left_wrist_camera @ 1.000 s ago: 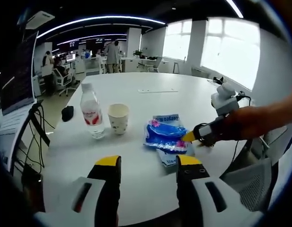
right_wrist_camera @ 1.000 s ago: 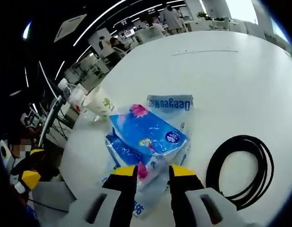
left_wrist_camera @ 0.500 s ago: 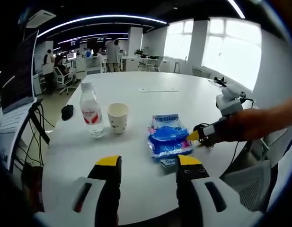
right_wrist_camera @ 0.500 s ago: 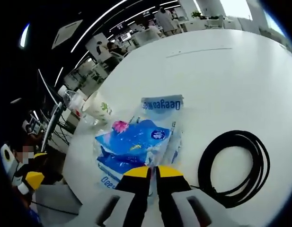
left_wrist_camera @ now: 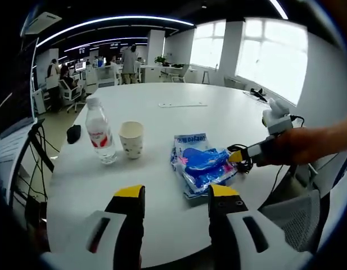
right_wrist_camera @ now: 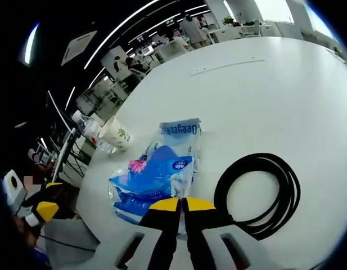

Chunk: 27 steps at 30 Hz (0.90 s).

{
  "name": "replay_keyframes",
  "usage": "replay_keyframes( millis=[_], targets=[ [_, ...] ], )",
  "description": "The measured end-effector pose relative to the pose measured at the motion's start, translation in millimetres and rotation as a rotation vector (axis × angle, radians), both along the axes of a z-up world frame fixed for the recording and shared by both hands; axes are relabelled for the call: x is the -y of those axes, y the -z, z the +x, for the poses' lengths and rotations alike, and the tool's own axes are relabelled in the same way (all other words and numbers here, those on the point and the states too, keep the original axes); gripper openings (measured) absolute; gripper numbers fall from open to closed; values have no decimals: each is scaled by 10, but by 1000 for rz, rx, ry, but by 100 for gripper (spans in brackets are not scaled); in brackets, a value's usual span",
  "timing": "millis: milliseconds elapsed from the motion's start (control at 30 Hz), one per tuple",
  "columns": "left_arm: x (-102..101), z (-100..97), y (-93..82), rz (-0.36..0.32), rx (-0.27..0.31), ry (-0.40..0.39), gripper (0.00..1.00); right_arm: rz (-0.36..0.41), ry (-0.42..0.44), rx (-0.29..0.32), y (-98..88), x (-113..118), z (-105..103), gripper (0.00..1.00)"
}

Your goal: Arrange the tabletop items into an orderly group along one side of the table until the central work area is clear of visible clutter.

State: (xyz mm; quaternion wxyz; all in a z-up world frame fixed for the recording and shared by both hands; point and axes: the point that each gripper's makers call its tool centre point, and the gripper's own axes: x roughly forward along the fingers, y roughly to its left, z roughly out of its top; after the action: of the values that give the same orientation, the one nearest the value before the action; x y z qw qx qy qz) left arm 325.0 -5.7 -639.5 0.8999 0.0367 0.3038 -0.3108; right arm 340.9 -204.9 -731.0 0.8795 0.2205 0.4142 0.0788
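My right gripper (right_wrist_camera: pixel 180 203) pinches the edge of the crinkly blue packet (right_wrist_camera: pixel 153 174), which lies on the white table (right_wrist_camera: pixel 257 90) beside a black cable coil (right_wrist_camera: pixel 257 194). My left gripper (left_wrist_camera: pixel 176 192) is wide open over the table edge.

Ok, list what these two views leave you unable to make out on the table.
- Right gripper, right gripper view: the jaws stand together at the blue tissue pack's edge; the jaw tips hide whether they pinch the wrapper.
- Paper cup, left gripper view: its inside is out of sight.
- Black cable coil, right gripper view: its ends cannot be traced.
- Water bottle, left gripper view: label print too small to read.
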Motion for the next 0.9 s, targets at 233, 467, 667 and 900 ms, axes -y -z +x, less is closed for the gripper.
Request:
replay_keyframes(
  millis=[233,467,667,900],
  targets=[
    [36,-31,23,-3,-6,4,44,-7,-4,12,-43,117,-46,0],
    [131,-43,32,-8,-12,21,44,-16,6,30,-109,239,-50,0],
    [203,-71,44,-8,-18,41,43,-20,30,44,-167,400,-28,0],
    [280,-100,45,-23,-28,58,43,-40,38,54,-221,549,-20,0]
  ],
)
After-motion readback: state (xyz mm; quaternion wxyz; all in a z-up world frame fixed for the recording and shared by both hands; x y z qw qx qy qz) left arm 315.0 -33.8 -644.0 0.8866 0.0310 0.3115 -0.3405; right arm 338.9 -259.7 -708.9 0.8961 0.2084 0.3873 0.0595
